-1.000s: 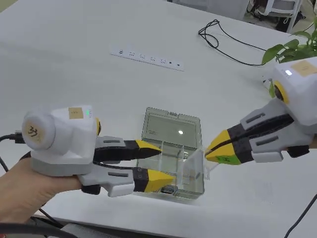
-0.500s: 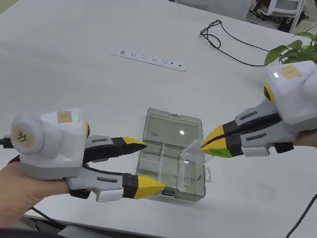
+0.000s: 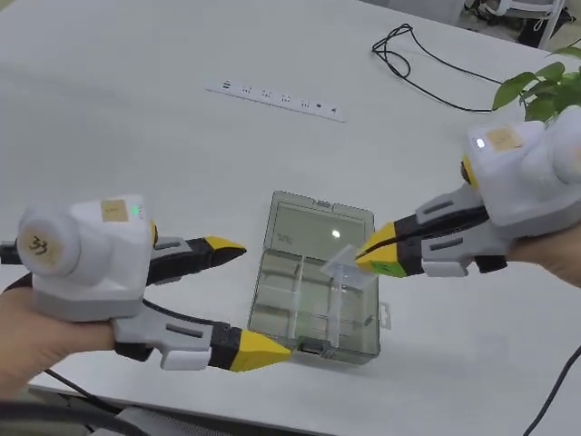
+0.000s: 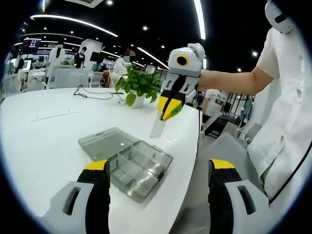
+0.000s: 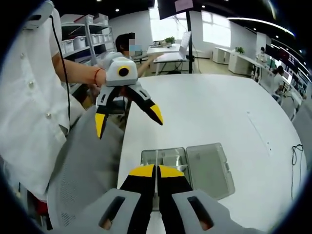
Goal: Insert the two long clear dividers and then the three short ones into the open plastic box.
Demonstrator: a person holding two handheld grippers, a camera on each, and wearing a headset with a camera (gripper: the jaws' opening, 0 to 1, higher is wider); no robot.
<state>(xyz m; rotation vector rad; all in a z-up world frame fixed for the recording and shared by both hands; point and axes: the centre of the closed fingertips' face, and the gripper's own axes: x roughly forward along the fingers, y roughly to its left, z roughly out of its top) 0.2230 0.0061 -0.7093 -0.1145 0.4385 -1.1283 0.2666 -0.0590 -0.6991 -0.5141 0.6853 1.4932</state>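
- Jaws of right gripper (image 3: 368, 257), right of centre in the head view, pinched onto a clear flat plastic divider (image 3: 340, 268), which is tilted over the box's right half.
- Open clear grey plastic box (image 3: 313, 227) at lower centre, lid flat on white table (image 3: 136, 127).
- Left gripper (image 3: 259, 300), lower left: jaws spread wide, holding nothing.

The left gripper (image 3: 247, 298) is at the near left, held in the left hand (image 3: 41, 336). Its jaws are spread wide and point right. The right gripper (image 3: 370, 257) is at the right, held in the right hand (image 3: 549, 259). It points left and slightly down, with its jaws pinched on a clear divider (image 3: 340, 272). The grippers are apart.
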